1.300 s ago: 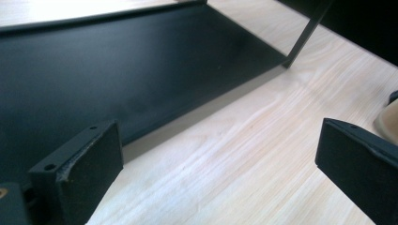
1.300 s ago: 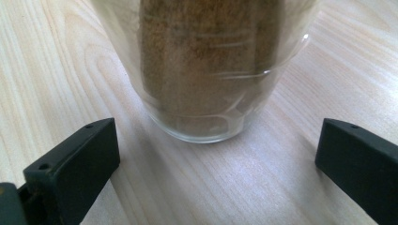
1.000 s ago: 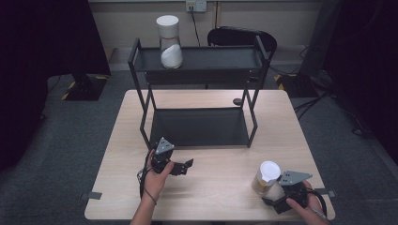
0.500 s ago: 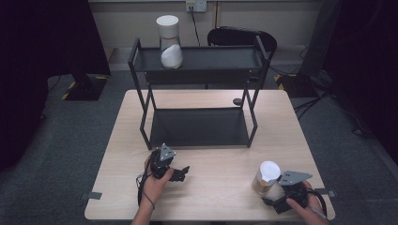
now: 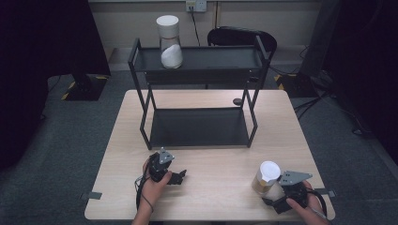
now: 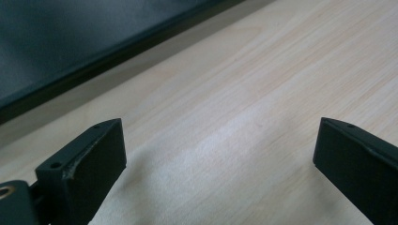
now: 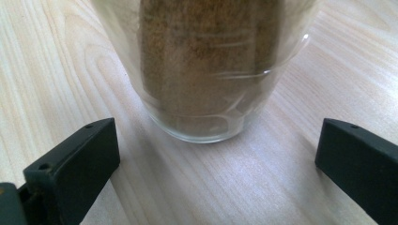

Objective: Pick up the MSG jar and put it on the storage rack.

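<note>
The left tongs sit low near six o'clock, jaws spread wide and pointing toward three o'clock (nothing between them). The right tongs rest at about five o'clock, jaws likewise wide apart, aimed toward nine o'clock.

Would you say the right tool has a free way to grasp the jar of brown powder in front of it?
Probably yes. The right tool is open, its jaws wide apart on either side of the jar, which stands upright on bare table with nothing between them.
</note>
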Tool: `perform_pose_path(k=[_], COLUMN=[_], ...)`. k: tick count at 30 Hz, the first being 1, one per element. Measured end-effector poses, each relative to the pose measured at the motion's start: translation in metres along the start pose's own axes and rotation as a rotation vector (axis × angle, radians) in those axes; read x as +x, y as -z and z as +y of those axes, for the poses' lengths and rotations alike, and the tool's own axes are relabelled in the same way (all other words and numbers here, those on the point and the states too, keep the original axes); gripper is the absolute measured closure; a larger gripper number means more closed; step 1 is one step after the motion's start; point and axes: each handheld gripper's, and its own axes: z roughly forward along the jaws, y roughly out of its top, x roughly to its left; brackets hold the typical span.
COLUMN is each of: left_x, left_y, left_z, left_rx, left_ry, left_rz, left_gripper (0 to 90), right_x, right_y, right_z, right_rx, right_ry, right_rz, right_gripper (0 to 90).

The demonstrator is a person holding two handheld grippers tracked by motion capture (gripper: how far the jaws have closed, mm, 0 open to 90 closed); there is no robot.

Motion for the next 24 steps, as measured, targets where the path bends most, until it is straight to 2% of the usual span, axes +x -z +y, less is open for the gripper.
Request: perform_pose_path(k=[3,4,7,9,24], left_x=[0.002,0.0025,0.001,0.0032,0.0045], left_y=[-0.0012,-0.0014,-0.0009,-0.0016,-0.0017], left_z=[-0.0046,-0.0027,-0.0031,-0.0017,-0.0021], left_rx=[-0.002,0.017,0.019,0.031,0.032], left_ry=[0.011,0.014,0.013,0.029,0.021], left_rz=[-0.007,-0.004,0.007,0.001,-0.006], left_gripper=[2.5,2.7,2.7,1.4,0.0], right_x=[0.0,0.0,0.0,0.0,0.0001], right_y=[0.0,0.0,0.0,0.0,0.0], right_z=[0.0,0.0,0.0,0.0,-0.0001], right_rx=[0.0,0.0,0.0,0.0,0.0], right_ry=[0.0,0.0,0.0,0.0,0.0], right_rz=[0.0,0.0,0.0,0.0,0.0], right_gripper=[0.0,0.0,0.0,0.0,0.0])
